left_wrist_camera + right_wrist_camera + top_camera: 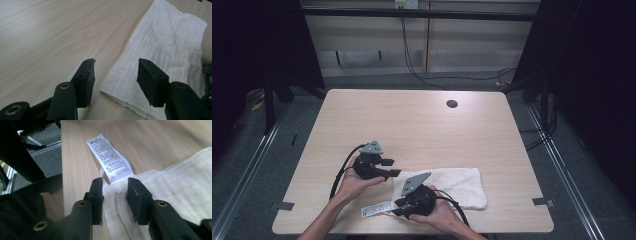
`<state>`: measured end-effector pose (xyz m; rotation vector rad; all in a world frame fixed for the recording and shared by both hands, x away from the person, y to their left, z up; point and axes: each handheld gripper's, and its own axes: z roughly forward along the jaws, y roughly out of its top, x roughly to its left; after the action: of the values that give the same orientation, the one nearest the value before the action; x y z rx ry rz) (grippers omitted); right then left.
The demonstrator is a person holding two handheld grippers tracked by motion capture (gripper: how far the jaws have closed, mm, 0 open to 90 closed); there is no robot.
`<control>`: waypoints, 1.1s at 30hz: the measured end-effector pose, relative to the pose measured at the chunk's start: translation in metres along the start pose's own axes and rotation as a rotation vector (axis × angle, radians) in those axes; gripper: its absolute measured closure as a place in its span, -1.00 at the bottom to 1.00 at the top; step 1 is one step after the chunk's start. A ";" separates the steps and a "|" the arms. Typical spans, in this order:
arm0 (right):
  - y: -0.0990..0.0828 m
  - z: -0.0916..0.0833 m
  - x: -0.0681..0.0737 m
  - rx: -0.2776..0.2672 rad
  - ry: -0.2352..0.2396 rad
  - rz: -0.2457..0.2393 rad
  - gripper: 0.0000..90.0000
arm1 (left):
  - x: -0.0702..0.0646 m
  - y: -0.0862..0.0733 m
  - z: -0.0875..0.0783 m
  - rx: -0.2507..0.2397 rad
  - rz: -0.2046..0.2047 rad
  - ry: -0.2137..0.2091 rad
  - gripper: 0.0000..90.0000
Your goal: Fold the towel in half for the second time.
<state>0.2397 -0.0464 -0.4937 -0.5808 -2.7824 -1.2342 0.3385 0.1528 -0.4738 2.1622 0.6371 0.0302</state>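
High view: white towel (452,186) lies lengthwise left-right, label (376,210) pointing left.

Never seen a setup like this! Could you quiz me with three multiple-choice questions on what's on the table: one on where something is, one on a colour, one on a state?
1. Where does the towel lie on the table?
A. far edge
B. near edge, by the hands
C. beside the round hole

2. What colour is the towel?
A. white
B. blue
C. red

3. How do the left gripper jaws stand?
A. clamped on the towel
C. holding the care label
B. apart, holding nothing

Answers: 1 B, it lies by the near edge; 2 A, white cloth; 3 B, gap between the jaws.
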 end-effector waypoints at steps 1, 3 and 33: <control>-0.001 0.001 0.000 0.001 0.002 -0.004 0.41 | 0.002 0.000 -0.001 0.001 -0.002 0.002 0.07; -0.002 0.003 0.002 0.018 0.001 -0.014 0.33 | 0.005 -0.002 -0.002 -0.002 -0.014 0.009 0.07; -0.003 0.005 0.001 0.014 -0.054 -0.028 0.83 | 0.007 -0.012 0.016 0.114 0.012 -0.039 0.21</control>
<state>0.2383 -0.0446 -0.4988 -0.5846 -2.8509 -1.2218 0.3436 0.1503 -0.4947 2.2710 0.6164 -0.0425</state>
